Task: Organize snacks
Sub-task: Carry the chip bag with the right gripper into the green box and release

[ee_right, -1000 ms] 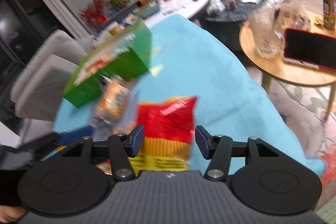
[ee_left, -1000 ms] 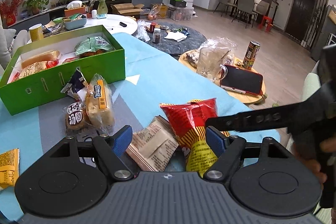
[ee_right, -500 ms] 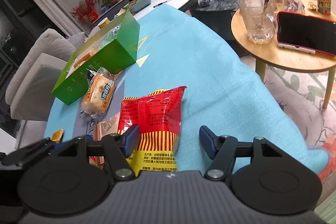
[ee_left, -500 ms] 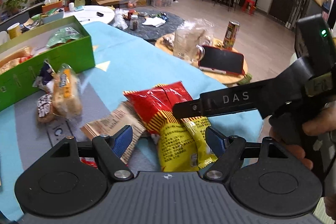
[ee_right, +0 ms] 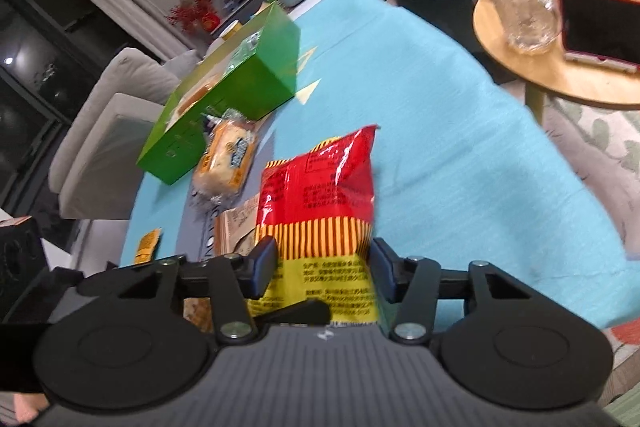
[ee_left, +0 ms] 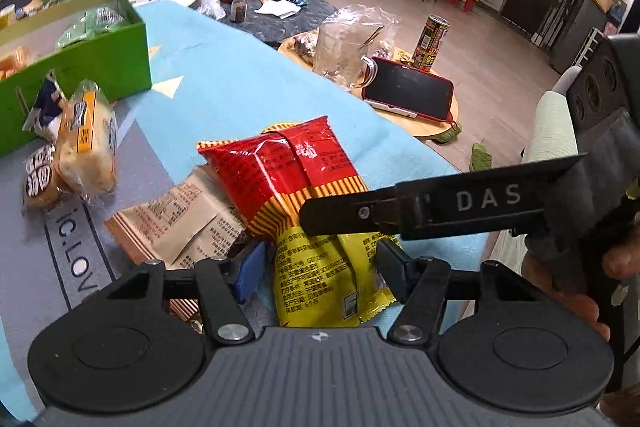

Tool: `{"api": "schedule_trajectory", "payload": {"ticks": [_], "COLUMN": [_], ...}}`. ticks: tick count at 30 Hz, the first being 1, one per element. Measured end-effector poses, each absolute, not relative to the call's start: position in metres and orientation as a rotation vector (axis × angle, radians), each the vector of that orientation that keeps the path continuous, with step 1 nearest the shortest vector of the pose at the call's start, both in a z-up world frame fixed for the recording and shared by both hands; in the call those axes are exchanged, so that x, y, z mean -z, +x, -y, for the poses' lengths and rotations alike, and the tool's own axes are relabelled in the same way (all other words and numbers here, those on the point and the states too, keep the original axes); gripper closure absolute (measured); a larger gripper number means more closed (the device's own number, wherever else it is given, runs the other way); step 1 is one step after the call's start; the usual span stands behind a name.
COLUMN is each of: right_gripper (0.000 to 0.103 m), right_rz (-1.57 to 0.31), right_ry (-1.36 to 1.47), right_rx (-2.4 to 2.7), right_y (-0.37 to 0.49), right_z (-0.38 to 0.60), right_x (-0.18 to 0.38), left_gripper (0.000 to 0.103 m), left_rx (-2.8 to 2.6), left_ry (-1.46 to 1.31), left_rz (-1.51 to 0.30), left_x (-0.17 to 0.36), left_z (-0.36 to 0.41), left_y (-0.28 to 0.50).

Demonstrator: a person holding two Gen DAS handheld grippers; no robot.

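My left gripper [ee_left: 320,267] has its blue pads on either side of the yellow lower end of the red-and-yellow foil snack bag [ee_left: 296,183]. Its jaws have just been closing. The left pad shows a sliver of clearance, so I judge them apart around the bag, not yet clamped. My right gripper [ee_right: 324,269] straddles the same bag [ee_right: 320,195] from the other side. Its jaws have also just been closing, and the pads sit at the bag's edges. I cannot tell from the blurred right wrist view whether they press on it. The bag lies on the light-blue tablecloth [ee_left: 248,79], its corner overlapping a flat tan paper packet [ee_left: 188,215].

Progress, as I judge it: partway. The open green cardboard box [ee_left: 92,67] already holds one green packet [ee_left: 92,27] and some orange-toned items I cannot count.

Outside the box I count:
- one red-and-yellow bag
- one tan packet
- one clear-wrapped bread roll [ee_left: 86,143] just in front of the box
- one small round dark-labelled cake [ee_left: 38,179] touching the roll
- one dark-and-white wrapper [ee_left: 46,107] behind them, against the box
- one small orange sachet [ee_right: 146,247] at the cloth's edge

That makes six loose items, well apart from the wooden side table [ee_left: 432,123] and its clutter.
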State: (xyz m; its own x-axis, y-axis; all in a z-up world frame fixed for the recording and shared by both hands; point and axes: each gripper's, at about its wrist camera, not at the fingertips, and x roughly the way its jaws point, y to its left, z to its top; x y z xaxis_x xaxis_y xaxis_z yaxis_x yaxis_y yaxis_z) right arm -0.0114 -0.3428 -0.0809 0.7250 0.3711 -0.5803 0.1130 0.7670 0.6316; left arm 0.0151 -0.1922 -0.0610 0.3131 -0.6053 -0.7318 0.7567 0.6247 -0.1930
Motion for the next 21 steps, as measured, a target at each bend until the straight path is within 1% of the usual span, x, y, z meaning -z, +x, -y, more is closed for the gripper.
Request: {"api": "schedule_trajectory", "payload": {"ticks": [3,4,11,21], "right_gripper": [0.054,0.055,0.055,0.055], "right_rz": [-0.754,-0.744,-0.645,-0.553], "right_ry": [0.699,0.702,0.677,0.637], "right_rx": [-0.176,-0.185,-0.213,-0.297], "right_y": [-0.014,-0.015,-0.019,0.020], "right_z": [0.341,0.340,0.336,0.316], "right_x": [0.076,0.072,0.040,0.000], "left_gripper": [0.048,0.048,0.048,0.047], "left_rx": [0.895,0.894,0.876,0.766], "left_ry": [0.234,0.235,0.221,0.204], "left_rz": [-0.815,-0.801,-0.698,-0.587], "left_x": [0.053,0.049,0.017,-0.022], "left_z": [0.193,0.193,0.181,0.150], "left_y": [0.010,0.009,0.009,0.032]}}
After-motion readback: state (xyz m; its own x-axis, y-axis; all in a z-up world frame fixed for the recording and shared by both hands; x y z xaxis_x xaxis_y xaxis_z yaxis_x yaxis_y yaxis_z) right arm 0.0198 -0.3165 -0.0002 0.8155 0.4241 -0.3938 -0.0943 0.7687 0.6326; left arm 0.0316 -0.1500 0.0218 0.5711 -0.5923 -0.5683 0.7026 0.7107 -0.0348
